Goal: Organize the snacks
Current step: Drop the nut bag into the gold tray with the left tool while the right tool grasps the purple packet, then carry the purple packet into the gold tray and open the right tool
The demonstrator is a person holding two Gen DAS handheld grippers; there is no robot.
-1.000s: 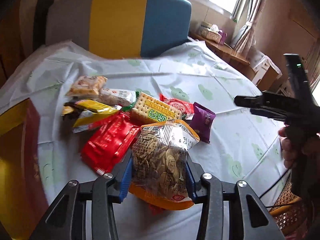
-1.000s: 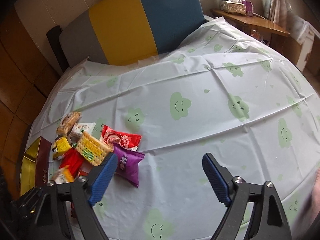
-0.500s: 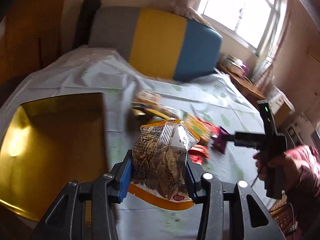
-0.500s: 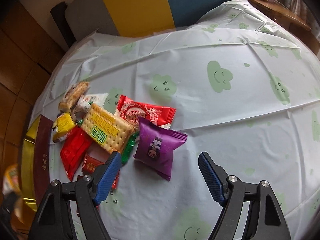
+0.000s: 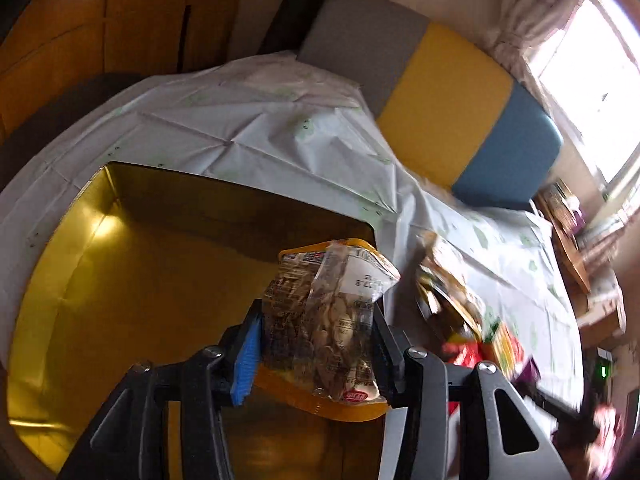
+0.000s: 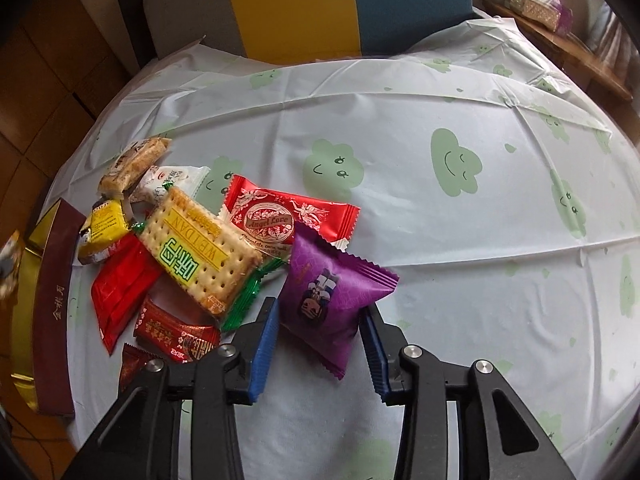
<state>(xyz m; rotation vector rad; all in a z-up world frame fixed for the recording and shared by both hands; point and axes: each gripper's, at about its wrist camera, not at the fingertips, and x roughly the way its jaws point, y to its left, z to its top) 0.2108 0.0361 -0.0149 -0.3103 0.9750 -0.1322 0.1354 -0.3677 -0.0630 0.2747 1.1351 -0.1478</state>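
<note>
**Holding one snack over the box, closing on another**

Counting what shows: two grippers, one gold-lined box, and nine wrapped snacks lying on the tablecloth, with a tenth in the air.

The left gripper (image 5: pixel 316 354) is clamped on a clear bag of round biscuits (image 5: pixel 326 320) with an orange base, its blue pads pressed into both sides. The bag hangs above the gold-lined box (image 5: pixel 120 280), whose interior fills the lower left of the left wrist view. A second ago this bag hung over the snack pile; now the pile sits blurred off to the right and the box lies beneath it. The left jaws have opened slightly in the last half second, though the bag is still pinched.

The right gripper (image 6: pixel 320 344) has come down onto the purple pillow packet (image 6: pixel 328 296). Its jaws, wide apart a second ago, have just been closing and now stand against the packet's two sides, which lies on the cloud-print tablecloth (image 6: pixel 440 240).

To its left lie the WEIDAN cracker pack (image 6: pixel 196 252), one red Angel Love packet (image 6: pixel 280 216), one plain red packet (image 6: pixel 120 292), two dark red patterned sachets (image 6: pixel 176 332), one yellow packet (image 6: pixel 104 220), one white packet (image 6: pixel 172 180) and one tan biscuit bar (image 6: pixel 132 164). The box's maroon rim (image 6: pixel 52 304) lies at the far left of the cloth.
</note>
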